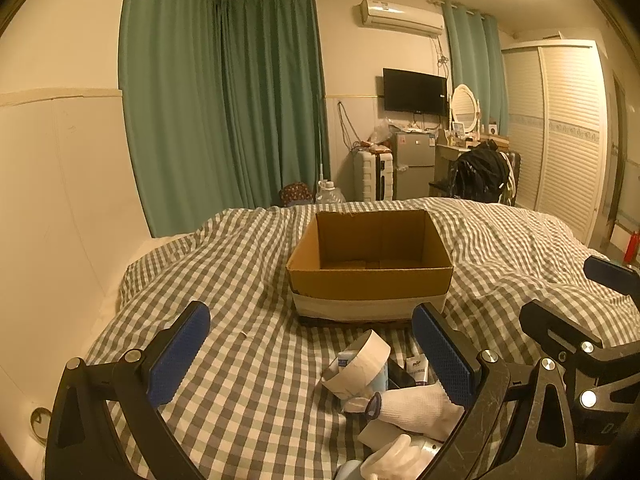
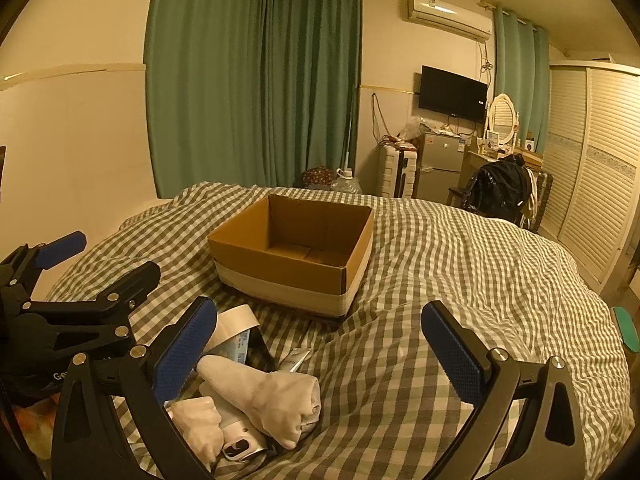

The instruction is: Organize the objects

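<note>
An open, empty cardboard box stands on the checked bedspread; it also shows in the right wrist view. A small pile lies in front of it: a roll of white tape, a white glove, small packets and a white device. The right wrist view shows the same tape roll, glove and white device. My left gripper is open above the bed, the pile by its right finger. My right gripper is open, the pile by its left finger. Both are empty.
Green curtains hang behind the bed. A fridge, a suitcase, a chair with a black bag and a louvred wardrobe stand beyond the bed's far edge. A wall runs along the bed's left side.
</note>
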Tool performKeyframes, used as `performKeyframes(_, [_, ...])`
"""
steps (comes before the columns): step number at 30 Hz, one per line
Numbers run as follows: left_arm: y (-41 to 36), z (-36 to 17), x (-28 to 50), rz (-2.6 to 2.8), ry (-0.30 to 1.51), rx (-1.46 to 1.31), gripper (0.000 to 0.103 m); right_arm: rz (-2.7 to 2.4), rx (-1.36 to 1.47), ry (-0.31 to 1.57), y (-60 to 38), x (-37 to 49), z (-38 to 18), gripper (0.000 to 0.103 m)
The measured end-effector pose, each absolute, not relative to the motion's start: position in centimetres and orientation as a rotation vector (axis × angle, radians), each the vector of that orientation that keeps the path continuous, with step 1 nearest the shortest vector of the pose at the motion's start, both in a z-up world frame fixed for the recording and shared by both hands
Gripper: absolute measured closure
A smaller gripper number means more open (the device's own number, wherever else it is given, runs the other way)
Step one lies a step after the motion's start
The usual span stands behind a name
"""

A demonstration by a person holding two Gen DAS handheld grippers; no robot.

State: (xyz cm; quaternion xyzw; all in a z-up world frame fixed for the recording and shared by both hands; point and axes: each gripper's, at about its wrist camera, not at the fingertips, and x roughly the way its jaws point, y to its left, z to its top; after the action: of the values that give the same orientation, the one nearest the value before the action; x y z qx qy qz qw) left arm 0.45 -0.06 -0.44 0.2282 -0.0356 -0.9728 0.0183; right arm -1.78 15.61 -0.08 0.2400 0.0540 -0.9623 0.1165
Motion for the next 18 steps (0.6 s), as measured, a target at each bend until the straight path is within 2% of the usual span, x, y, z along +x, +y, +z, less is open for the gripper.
performKeyframes(8, [-0.6, -1.7, -0.5, -2.991, -0.109, 0.809, 0.0, -2.795, 0.717, 0.148, 15.5, -2.0, -0.4, 0.002])
performKeyframes(14, [-1.2, -4.3, -2.1, -2.876, -0.149, 0.951, 0.0, -2.644, 0.961, 0.139, 14.4, -5.3, -4.1, 0.005])
performKeyframes(18, [-1.5, -5.8, -2.7, -2.853, -0.172, 0.992, 0.0, -2.53, 1.149, 0.155, 13.5, -7.5, -7.5, 0.013])
